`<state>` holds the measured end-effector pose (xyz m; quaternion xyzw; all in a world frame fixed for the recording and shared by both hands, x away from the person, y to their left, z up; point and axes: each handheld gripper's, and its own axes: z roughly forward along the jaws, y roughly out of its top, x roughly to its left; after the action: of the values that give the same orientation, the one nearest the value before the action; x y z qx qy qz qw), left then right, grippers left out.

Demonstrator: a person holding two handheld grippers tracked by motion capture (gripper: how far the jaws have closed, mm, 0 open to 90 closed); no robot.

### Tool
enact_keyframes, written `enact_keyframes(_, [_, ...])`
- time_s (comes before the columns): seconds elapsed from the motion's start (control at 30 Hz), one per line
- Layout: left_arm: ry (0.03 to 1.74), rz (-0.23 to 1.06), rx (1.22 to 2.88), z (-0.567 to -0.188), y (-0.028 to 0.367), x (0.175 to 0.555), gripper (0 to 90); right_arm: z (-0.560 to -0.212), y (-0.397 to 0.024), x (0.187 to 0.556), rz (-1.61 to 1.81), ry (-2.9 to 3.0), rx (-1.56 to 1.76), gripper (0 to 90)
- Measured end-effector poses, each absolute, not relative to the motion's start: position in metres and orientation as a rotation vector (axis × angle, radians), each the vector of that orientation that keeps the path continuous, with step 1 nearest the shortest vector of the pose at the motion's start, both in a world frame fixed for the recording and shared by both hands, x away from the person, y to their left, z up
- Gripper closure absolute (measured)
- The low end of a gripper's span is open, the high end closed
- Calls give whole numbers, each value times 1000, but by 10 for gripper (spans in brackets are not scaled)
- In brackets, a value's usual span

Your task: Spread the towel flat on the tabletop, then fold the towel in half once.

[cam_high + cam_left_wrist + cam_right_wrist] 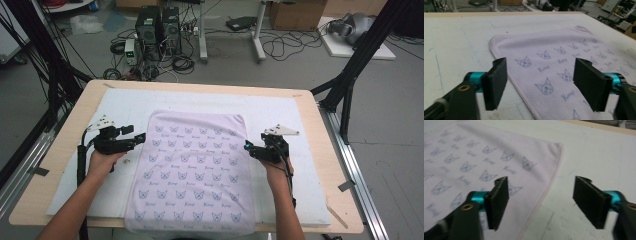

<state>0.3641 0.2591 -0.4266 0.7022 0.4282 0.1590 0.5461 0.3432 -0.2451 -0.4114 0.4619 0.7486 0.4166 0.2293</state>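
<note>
Flanking the towel, both tongs gape empty; close views show its hems, apparently untouched.

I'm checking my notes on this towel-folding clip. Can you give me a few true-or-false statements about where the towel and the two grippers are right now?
1. The towel lies flat on the white mat. True.
2. The left gripper is clamped on the towel. False: its fingers stand apart, straddling the towel's edge.
3. The right gripper is open at the towel's right edge. True.
4. The towel is plain white. False: it is pale lilac with printed cat faces.
5. The towel's near edge hangs over the table front. True.
</note>
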Motion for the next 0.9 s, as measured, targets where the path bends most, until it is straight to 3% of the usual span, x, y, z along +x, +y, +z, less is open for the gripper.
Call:
enact_keyframes(0.17, [972,358,1631,-425,262,354,191,-416,-244,315,1198,2093,1202,121])
enact_keyframes(0.9, [932,367,1653,-428,261,344,209,-419,-247,298,1216,2088,1158,116])
